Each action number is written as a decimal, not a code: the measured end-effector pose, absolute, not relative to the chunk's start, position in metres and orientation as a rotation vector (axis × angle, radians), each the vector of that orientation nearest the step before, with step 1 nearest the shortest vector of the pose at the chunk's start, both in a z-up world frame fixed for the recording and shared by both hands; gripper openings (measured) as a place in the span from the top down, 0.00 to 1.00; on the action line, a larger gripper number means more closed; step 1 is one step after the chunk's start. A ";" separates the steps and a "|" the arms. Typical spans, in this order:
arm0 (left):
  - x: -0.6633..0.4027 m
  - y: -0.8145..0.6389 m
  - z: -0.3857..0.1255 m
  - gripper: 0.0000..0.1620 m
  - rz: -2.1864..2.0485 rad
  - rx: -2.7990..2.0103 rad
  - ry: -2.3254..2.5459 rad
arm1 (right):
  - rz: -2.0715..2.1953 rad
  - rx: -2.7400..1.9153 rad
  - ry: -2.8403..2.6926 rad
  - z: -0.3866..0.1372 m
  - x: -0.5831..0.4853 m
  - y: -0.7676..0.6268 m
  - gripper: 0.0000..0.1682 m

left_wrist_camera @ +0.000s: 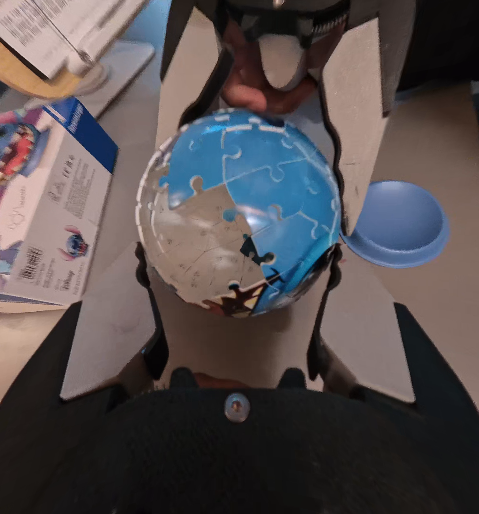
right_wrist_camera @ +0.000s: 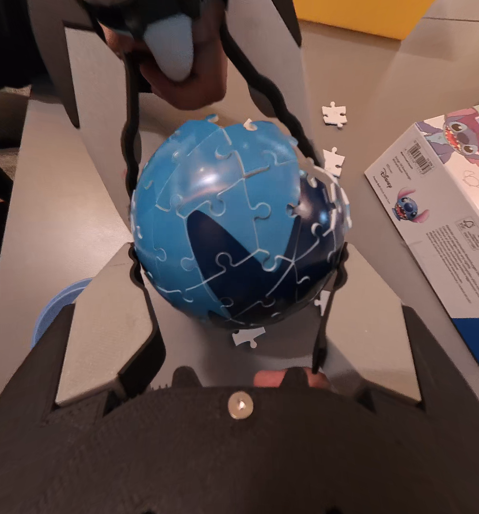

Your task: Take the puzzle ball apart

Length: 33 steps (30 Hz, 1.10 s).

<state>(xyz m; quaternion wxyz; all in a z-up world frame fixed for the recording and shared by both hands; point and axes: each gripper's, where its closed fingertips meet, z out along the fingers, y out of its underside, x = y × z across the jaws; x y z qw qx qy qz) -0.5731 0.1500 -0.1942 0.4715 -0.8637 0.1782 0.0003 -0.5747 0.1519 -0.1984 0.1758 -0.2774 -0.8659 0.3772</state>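
My left gripper (left_wrist_camera: 238, 250) and right gripper (right_wrist_camera: 237, 250) each clamping opposite sides of the puzzle ball (left_wrist_camera: 239, 211), ball raised over my table (right_wrist_camera: 66, 194), loose white pieces (right_wrist_camera: 333, 114) beside the box (right_wrist_camera: 441, 222), blue dish (left_wrist_camera: 399, 225) nearby

My left gripper (left_wrist_camera: 238, 250) clamps the puzzle ball (left_wrist_camera: 239, 217) from both sides — the right gripper (left_wrist_camera: 260, 178) grips its far half. Right of the ball sits a blue bowl (left_wrist_camera: 399, 225); left of it, a printed box (left_wrist_camera: 52, 200).
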 end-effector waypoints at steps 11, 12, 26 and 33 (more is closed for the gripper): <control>-0.547 0.130 -0.168 0.63 -0.169 -2.016 0.517 | 1.178 -0.806 -2.430 -0.198 -0.564 0.157 0.20; -0.544 0.130 -0.168 0.65 -0.186 -2.029 0.542 | 1.170 -0.803 -2.433 -0.199 -0.563 0.157 0.20; -0.528 0.146 -0.164 0.73 -0.324 -2.111 0.740 | 1.071 -0.826 -2.562 -0.207 -0.556 0.167 0.18; -0.523 0.153 -0.161 0.77 -0.339 -2.068 0.793 | 0.892 -0.818 -2.680 -0.209 -0.553 0.177 0.17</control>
